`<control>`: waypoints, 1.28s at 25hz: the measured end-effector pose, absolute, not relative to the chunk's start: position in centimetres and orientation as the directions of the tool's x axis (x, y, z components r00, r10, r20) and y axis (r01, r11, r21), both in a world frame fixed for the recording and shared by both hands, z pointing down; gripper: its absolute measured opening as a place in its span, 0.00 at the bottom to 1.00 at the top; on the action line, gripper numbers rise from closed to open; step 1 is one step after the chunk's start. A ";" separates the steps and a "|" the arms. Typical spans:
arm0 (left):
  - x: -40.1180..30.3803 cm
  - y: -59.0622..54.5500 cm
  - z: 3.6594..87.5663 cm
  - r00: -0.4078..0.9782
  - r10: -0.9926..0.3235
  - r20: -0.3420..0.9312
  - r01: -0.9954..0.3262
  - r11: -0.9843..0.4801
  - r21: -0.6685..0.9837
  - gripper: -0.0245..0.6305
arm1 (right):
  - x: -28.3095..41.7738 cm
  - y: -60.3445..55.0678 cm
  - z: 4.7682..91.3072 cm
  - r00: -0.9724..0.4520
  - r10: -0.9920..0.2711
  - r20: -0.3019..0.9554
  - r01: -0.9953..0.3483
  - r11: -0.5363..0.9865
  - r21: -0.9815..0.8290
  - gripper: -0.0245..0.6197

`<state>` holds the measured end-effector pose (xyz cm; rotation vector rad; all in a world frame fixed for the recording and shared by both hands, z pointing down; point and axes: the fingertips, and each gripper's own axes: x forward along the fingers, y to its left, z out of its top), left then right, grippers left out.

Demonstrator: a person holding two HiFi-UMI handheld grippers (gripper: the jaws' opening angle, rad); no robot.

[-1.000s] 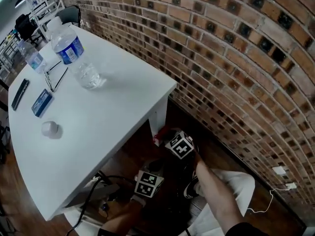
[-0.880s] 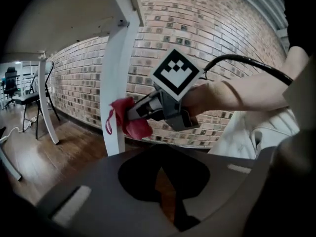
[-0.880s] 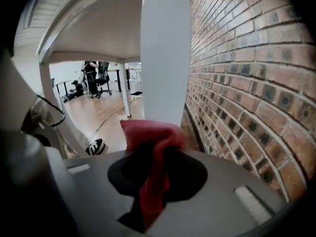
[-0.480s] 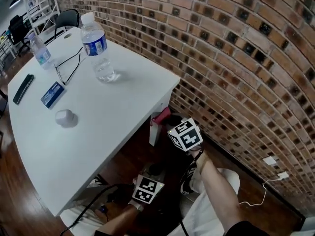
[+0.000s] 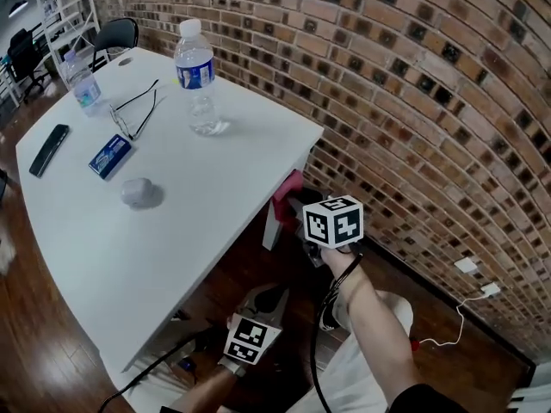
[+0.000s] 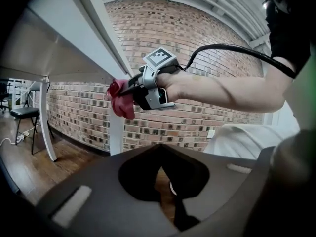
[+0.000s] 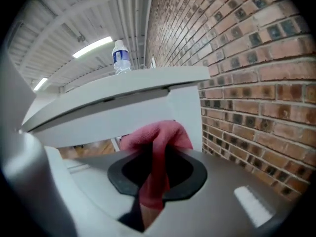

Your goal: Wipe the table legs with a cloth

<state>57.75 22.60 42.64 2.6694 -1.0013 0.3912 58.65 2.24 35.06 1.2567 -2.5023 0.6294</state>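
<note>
At the corner of the desk by the brick wall, our right gripper has its fingers clamped on a pink cloth. A bunched wad stands out past the tips and a tail hangs down between them. The cloth sits at the very top of the white leg, just under the desktop. From the left gripper view it appears to touch the leg, though we cannot be sure of contact. Our left gripper hangs low beneath the desk, well apart from the leg, with its fingers together on nothing.

We judge the cloth to be light, soft and limp. It should fold and spread against the leg rather than skid, and it has no stiffness of its own. The hold therefore belongs where it is now, across a thick gathered fold. That leaves enough wad ahead of the fingers for fabric, not the fingers, to meet the paint. A pinch near an edge would likely let the cloth drag out on a firm stroke.

The leg looks rigid and smooth and needs no holding. Most of its length lies below the cloth, so we read the wipe as near its start. A water bottle stands on the desk above, and a hard shove on the leg could rock it.
</note>
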 end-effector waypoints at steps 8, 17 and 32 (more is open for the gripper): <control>56.9 24.2 40.3 0.791 -0.544 0.282 -0.598 -0.785 0.162 0.04 | 58.5 9.1 34.2 -0.561 -0.747 0.356 -0.820 0.561 -0.115 0.12; 54.2 31.8 38.3 0.885 -0.374 0.279 -0.418 -0.900 0.120 0.04 | 59.0 24.0 36.7 -0.414 -0.848 0.331 -0.898 0.440 0.003 0.11; 37.2 49.2 37.5 0.965 -0.116 0.236 -0.115 -0.993 -0.016 0.04 | 43.5 49.8 41.8 -0.114 -0.936 0.334 -0.991 0.085 -0.099 0.10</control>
